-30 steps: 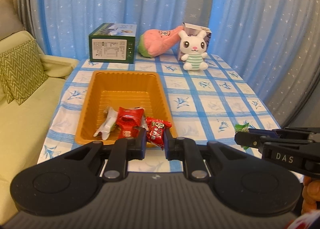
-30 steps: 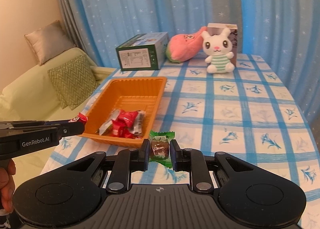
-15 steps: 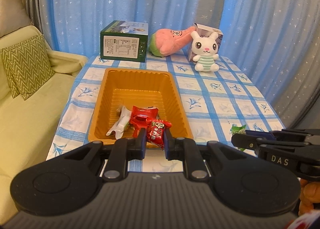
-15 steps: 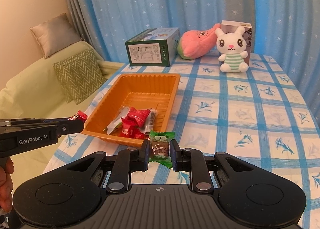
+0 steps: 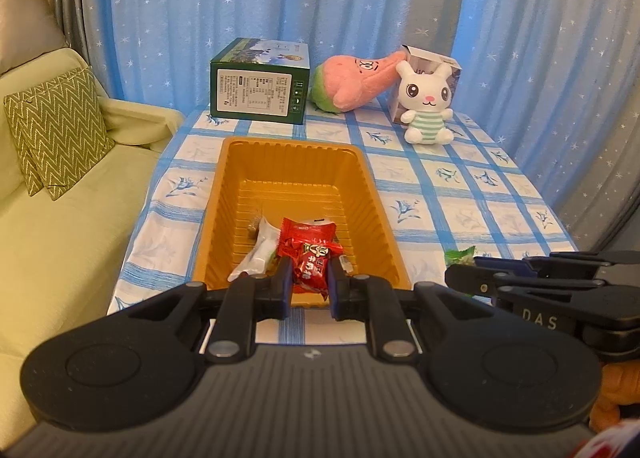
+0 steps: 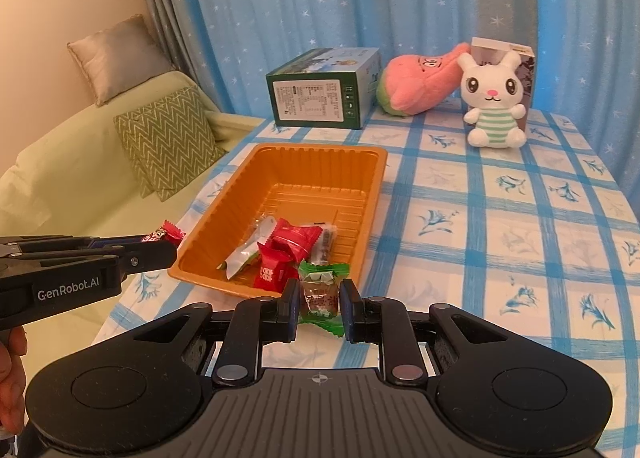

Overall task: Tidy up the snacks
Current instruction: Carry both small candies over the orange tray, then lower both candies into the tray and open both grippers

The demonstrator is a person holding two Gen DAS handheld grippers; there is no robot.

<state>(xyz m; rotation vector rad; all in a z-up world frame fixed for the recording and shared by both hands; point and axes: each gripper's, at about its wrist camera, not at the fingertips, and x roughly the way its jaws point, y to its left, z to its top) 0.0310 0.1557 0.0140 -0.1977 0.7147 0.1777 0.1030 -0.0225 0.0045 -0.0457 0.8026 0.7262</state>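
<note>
Left tool (image 5: 307, 282) grips a crinkled red snack packet (image 5: 314, 268); right tool (image 6: 320, 300) grips a clear, green-ended candy (image 6: 322, 292), both near the orange tray (image 6: 372, 193).

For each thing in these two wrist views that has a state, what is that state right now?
left gripper: shut on the red snack packet.
right gripper: shut on the green-wrapped candy.
orange tray: on the tablecloth, far half bare, several wrapped snacks piled at the near end.
green box: closed, standing at the far edge.
white bunny plush: sitting upright.
pink plush: lying on its side.
</note>
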